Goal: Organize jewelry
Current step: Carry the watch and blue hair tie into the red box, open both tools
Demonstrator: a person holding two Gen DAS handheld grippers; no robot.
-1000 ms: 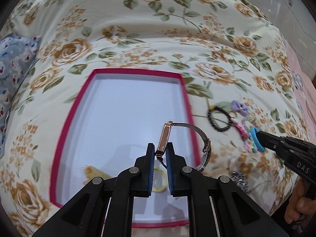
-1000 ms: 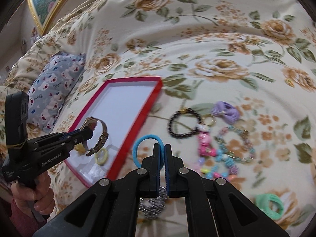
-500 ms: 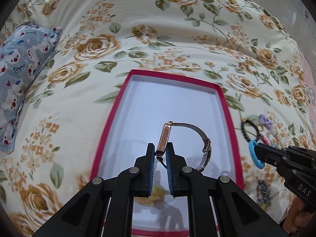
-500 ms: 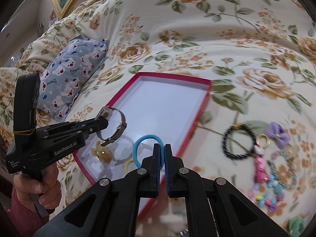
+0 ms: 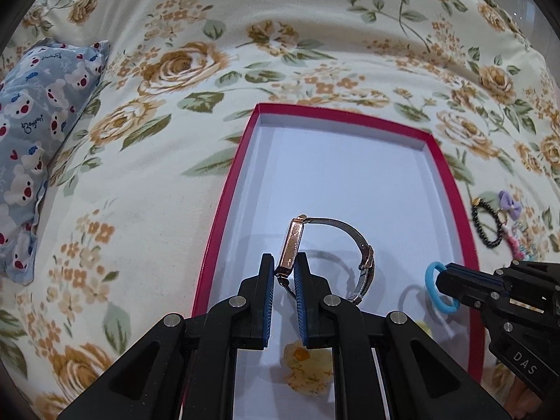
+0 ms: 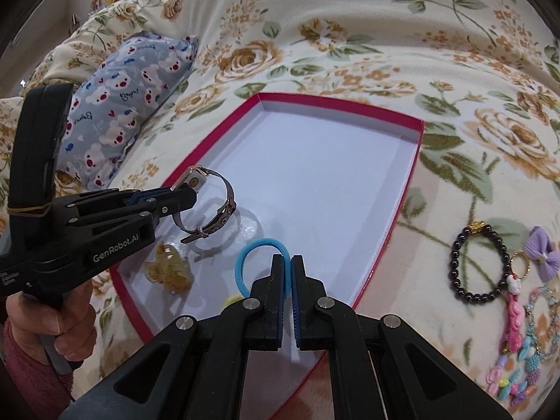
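Rose-gold metal marks the case of the watch [image 5: 293, 245], which is clamped edge-on between the blue pads of the left gripper [image 5: 284, 280] at lower centre of the left wrist view. The mesh strap arcs to the right of the fingers and hangs free above the white floor of the red-rimmed tray [image 5: 451, 189]. The watch casts a shadow on the tray floor and does not touch it.

In the right wrist view, the right gripper [image 6: 287, 280] is closed on a blue hair tie [image 6: 260, 245] at lower centre of the frame. The loop projects up and to the left of the fingertips, over the near part of the tray [image 6: 407, 189]. The left gripper [image 6: 185, 197] enters from the left edge with the watch [image 6: 206, 206] at its tip, just to the upper left of the hair tie.

An amber hair clip [image 6: 169, 269] lies on the tray floor below the watch. A small yellow item, partly hidden behind the right fingers, lies beside it.

At right of the frame, outside the tray, a black bead bracelet [image 6: 479, 262], a purple bow [image 6: 540, 252] and a pink charm chain [image 6: 512, 311] rest on the floral bedspread [image 6: 315, 35]. A blue bear-print pillow [image 6: 122, 98] sits at upper left.
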